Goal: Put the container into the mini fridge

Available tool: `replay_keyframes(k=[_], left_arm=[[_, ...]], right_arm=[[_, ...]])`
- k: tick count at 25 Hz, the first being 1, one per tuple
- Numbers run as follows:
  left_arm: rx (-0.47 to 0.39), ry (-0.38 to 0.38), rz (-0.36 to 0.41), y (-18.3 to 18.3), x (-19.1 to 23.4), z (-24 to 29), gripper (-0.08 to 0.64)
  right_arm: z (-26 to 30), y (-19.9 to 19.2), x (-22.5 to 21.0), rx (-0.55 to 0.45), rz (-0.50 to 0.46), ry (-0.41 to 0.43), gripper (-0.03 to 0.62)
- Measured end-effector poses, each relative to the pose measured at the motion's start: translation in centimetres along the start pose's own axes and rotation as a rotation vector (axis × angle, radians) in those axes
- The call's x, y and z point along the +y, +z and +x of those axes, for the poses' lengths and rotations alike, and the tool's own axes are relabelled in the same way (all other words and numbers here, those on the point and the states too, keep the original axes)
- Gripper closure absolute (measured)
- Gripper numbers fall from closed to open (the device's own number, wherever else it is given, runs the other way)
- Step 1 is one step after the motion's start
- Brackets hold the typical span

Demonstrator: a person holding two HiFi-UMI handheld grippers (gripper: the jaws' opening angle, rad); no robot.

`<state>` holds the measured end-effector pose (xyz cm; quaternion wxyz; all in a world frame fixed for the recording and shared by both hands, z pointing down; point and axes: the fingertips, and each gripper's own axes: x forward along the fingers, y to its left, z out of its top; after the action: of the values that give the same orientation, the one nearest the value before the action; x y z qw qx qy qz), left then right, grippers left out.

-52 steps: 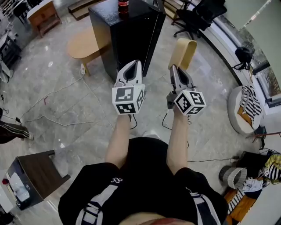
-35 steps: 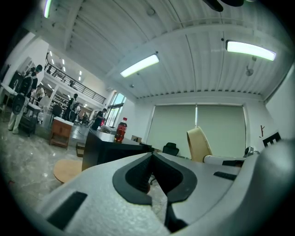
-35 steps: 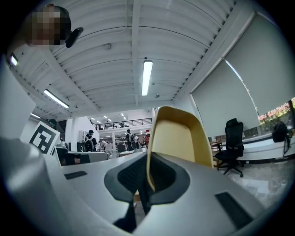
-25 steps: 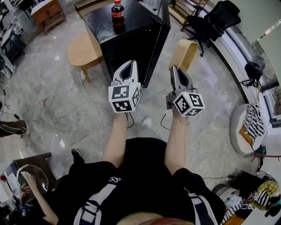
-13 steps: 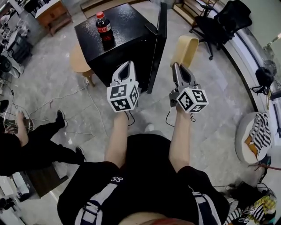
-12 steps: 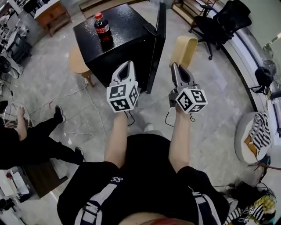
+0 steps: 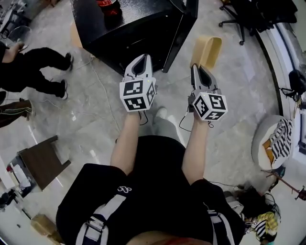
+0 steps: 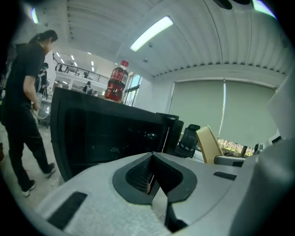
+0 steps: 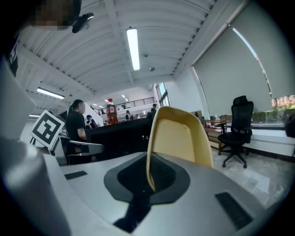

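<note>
The black mini fridge (image 7: 129, 26) stands ahead on the floor with its door (image 7: 184, 26) swung open toward me. My right gripper (image 7: 197, 70) is shut on the rim of a tan, tub-like container (image 7: 207, 50), which stands upright out of the jaws. From the right gripper view the container (image 9: 179, 138) fills the middle, its edge pinched between the pads. My left gripper (image 7: 142, 60) is shut with nothing in it and points at the fridge side (image 8: 106, 138). The left gripper view also catches the container (image 8: 209, 144) at the right.
A cola bottle (image 7: 107, 5) stands on the fridge top and shows as a bottle (image 8: 116, 81) above the fridge. A person in black (image 7: 38, 72) stands left of the fridge. A black office chair (image 7: 248, 12) is far right, and a low dark table (image 7: 40, 162) near left.
I have come closer to the fridge, which now sits higher in the head view. The person at the left has walked toward the fridge. Both grippers keep their hold and spacing.
</note>
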<state>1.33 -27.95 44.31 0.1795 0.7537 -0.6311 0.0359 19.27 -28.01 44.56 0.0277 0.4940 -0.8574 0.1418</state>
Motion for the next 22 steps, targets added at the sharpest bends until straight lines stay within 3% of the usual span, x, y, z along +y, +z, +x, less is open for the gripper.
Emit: replay_keyframes(k=[3, 6, 15, 22], left_arm=[[0.077, 0.048, -0.039, -3.7, 2.5, -0.6, 0.555], [0.123, 0.086, -0.059, -6.0, 5.0, -0.5, 0.555], [0.166, 0.164, -0.106, -7.9, 11.2, -1.5, 0.555], [0.181, 0.185, -0.122, -8.4, 14.5, -2.3, 0.555]], right_arm=[[1.3, -5.0, 1.0, 0.120, -0.002, 0.015, 0.572], [3.2, -8.9, 1.9, 0.231, -0.081, 0.019, 0.572], [9.0, -17.3, 6.6, 0.463, -0.144, 0.123, 0.572], [15.8, -22.6, 10.8, 0.598, -0.253, 0.258, 0.572]])
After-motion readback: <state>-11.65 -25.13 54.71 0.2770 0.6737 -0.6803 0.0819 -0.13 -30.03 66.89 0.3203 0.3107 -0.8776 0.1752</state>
